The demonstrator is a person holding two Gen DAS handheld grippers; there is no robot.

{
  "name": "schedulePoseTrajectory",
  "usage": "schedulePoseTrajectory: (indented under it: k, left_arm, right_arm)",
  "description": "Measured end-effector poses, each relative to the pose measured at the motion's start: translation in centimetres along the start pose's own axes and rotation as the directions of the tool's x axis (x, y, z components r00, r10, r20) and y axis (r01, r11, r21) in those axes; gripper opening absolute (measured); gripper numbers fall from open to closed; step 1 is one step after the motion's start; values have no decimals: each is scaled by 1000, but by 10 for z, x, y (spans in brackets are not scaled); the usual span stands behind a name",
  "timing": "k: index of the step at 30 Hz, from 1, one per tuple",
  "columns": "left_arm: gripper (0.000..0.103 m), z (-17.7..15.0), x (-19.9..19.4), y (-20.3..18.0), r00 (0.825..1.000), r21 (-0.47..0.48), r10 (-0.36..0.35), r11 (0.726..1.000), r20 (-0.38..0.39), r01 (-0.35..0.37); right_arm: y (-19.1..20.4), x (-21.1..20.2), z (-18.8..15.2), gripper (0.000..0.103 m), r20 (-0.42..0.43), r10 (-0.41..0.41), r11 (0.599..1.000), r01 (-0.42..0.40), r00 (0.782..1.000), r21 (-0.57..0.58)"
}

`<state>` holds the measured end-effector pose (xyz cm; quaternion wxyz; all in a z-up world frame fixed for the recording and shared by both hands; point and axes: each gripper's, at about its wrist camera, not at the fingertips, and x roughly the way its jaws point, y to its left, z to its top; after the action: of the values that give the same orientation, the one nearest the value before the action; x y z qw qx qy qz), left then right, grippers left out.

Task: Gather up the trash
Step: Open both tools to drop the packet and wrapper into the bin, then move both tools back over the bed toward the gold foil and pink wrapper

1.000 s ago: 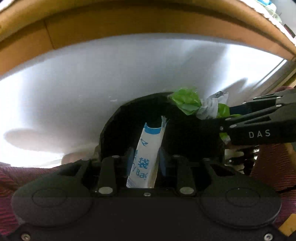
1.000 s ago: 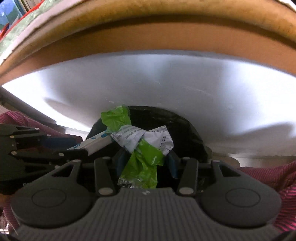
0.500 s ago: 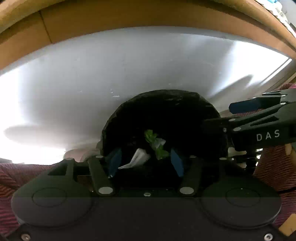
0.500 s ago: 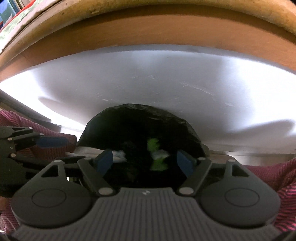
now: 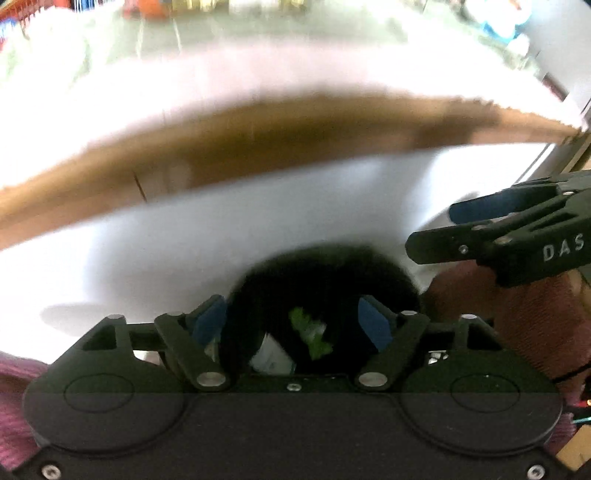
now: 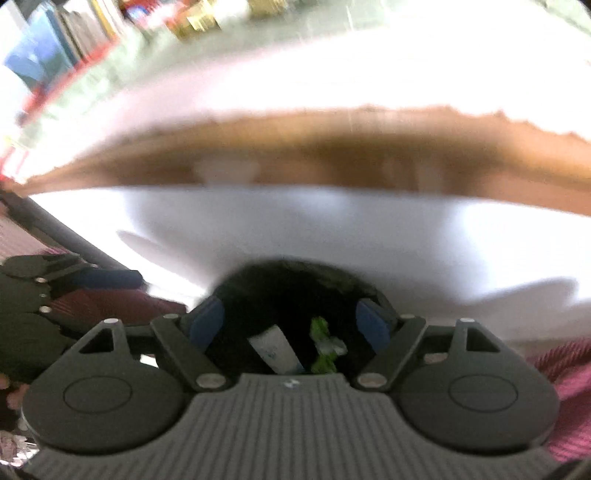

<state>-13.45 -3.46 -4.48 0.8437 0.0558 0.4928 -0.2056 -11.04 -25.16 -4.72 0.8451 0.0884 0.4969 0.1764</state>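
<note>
Both my tools, left (image 5: 293, 319) and right (image 6: 291, 317), hung with jaws opening and empty above the black bin (image 5: 321, 280), where a careless dip could snag its rim.

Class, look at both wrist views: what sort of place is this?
Probably a home or office room: a black-lined bin holding wrappers stands by a white, wood-edged table, with blurred shelves behind.

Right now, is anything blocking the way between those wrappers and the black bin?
Nothing visible: the green wrapper and white packet already lie inside the black bin, below both opening grippers.
</note>
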Motion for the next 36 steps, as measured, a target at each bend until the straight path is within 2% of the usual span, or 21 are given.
schedulePoseTrajectory:
  k: [3, 6, 8, 12, 13, 16, 17, 19, 23, 24, 26, 29, 32, 36]
  left_arm:
    - [87, 10, -32, 2, 992, -21, -28, 999, 123, 31]
    - [91, 20, -60, 5, 967, -38, -55, 997, 249, 66]
    - [95, 28, -72, 7, 949, -35, -44, 998, 311, 58]
    - [97, 46, -77, 8, 915, -48, 44, 998, 401, -28]
    - [98, 51, -77, 9, 899, -64, 79, 996, 431, -57]
    - [103, 66, -84, 22, 851, -131, 119, 990, 512, -60]
    - [103, 71, -84, 27, 839, -159, 129, 986, 529, -51]
    - [103, 86, -78, 36, 826, -194, 153, 980, 543, -54]
    - [102, 116, -64, 50, 819, -232, 191, 970, 541, -73]
    - [101, 122, -59, 52, 822, -237, 191, 969, 537, -71]
    - [94, 137, -48, 58, 835, -250, 176, 967, 522, -47]
    - [83, 151, -34, 62, 843, -263, 146, 965, 518, -5]
    - [72, 164, -20, 67, 853, -280, 148, 960, 500, -3]
    - [62, 170, -6, 71, 873, -300, 136, 954, 469, 13]
  right_arm:
    - [0, -29, 15, 88, 82, 72, 997, -71, 994, -14]
    - [5, -50, 27, 89, 165, 92, 995, -84, 982, -56]
    - [7, -61, 34, 90, 217, 84, 994, -67, 972, -85]
    - [8, -69, 51, 91, 312, 31, 995, 1, 950, -102]
    - [8, -69, 55, 91, 333, 22, 995, 12, 943, -99]
    - [3, -73, 69, 91, 403, 2, 996, 34, 915, -84]
    - [2, -73, 76, 91, 421, -4, 996, 41, 907, -80]
    - [-1, -70, 89, 91, 452, -16, 996, 55, 892, -73]
    - [-11, -54, 122, 91, 467, -5, 999, 22, 884, -32]
    - [-16, -50, 130, 91, 468, 3, 1000, 4, 884, -14]
    - [-22, -42, 143, 91, 464, 18, 1000, -23, 886, 5]
    - [-32, -28, 164, 91, 452, 53, 997, -75, 890, 32]
    - [-35, -14, 181, 91, 440, 55, 996, -83, 896, 44]
    - [-32, 7, 199, 91, 406, 70, 996, -85, 911, 19]
